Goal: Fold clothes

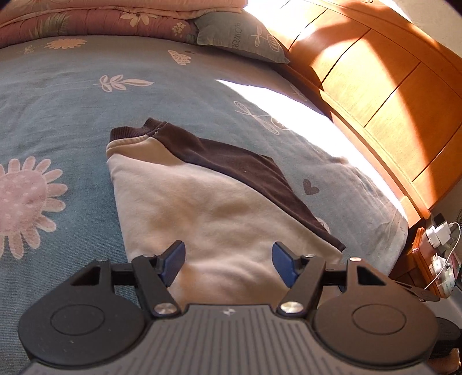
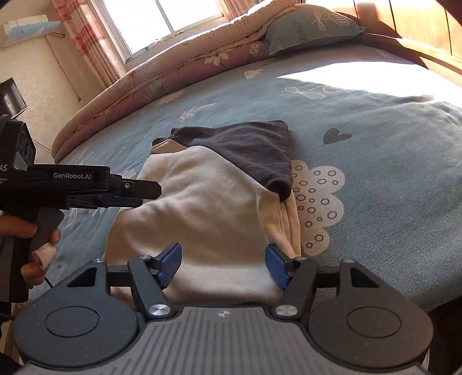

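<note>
Two grippers are hovering over the near end of a folded sweatshirt (image 1: 202,202) that is lying on a blue flowered bedsheet (image 1: 57,115). The left gripper (image 1: 228,259) is standing with its blue pads spread and nothing between them, the cream cloth lying just beyond and beneath its tips. The right gripper (image 2: 223,264) is likewise spread and pinching nothing, its right pad sitting just beside the garment's layered edge. Ahead of both, the sweatshirt is stretching away, its dark brown sleeve folded across the cream body and its collar lying at the far end. Seen from the right wrist, the left gripper is reaching in from the left side, a hand (image 2: 34,245) gripping its handle. Far beyond the garment, a pillow (image 2: 311,26) is resting against a wooden headboard (image 1: 375,86).
</note>
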Action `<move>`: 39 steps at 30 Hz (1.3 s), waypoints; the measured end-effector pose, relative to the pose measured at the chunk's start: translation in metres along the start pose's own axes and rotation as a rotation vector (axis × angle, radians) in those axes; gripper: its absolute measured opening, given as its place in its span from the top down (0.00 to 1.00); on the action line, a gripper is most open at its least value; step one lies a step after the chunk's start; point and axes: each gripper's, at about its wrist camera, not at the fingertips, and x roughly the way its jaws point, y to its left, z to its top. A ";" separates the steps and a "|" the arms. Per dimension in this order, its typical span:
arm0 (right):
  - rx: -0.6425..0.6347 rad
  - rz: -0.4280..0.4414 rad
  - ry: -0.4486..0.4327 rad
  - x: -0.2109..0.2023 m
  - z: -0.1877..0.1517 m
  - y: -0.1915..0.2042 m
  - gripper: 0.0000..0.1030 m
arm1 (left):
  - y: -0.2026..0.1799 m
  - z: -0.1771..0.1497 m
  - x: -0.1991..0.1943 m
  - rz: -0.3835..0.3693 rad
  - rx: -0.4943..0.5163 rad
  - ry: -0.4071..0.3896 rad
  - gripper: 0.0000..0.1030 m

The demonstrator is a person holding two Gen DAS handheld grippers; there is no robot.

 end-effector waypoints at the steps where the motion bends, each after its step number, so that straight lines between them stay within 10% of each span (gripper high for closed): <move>1: -0.011 0.010 -0.026 0.000 0.009 0.002 0.32 | -0.001 0.004 -0.002 -0.022 -0.002 -0.021 0.35; 9: -0.007 -0.002 0.001 0.054 0.026 -0.003 0.27 | 0.022 0.004 0.030 0.024 -0.118 0.038 0.34; 16: -0.075 0.031 -0.094 0.052 -0.001 -0.003 0.13 | -0.011 0.034 0.040 -0.092 -0.003 0.045 0.33; 24: -0.128 0.066 -0.125 0.054 -0.007 -0.002 0.07 | -0.023 0.038 0.084 -0.034 0.035 0.094 0.32; 39: -0.105 0.073 -0.080 0.033 -0.001 0.006 0.00 | 0.029 0.031 0.034 -0.033 -0.087 0.085 0.34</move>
